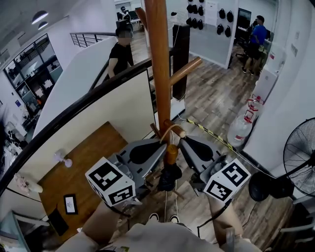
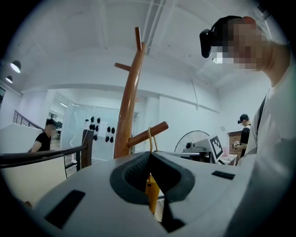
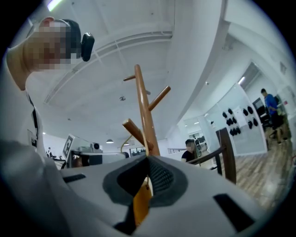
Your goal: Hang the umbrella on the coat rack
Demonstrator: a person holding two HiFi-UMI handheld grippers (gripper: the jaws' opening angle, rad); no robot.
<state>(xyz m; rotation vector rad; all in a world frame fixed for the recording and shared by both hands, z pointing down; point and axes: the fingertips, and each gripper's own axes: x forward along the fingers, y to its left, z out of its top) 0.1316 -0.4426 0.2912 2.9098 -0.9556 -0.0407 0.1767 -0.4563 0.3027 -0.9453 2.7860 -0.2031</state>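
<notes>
You have bright, even light from above: round ceiling lamps (image 1: 39,16) at the upper left of the head view, a strip light (image 3: 54,4) at the top left of the right gripper view, and only faint shadows on the wood floor (image 1: 211,103). Both gripper views bend toward black corners, and up close your left gripper (image 2: 149,153), right gripper (image 3: 148,157) and the yellow handle of the umbrella (image 2: 151,190) look soft.
</notes>
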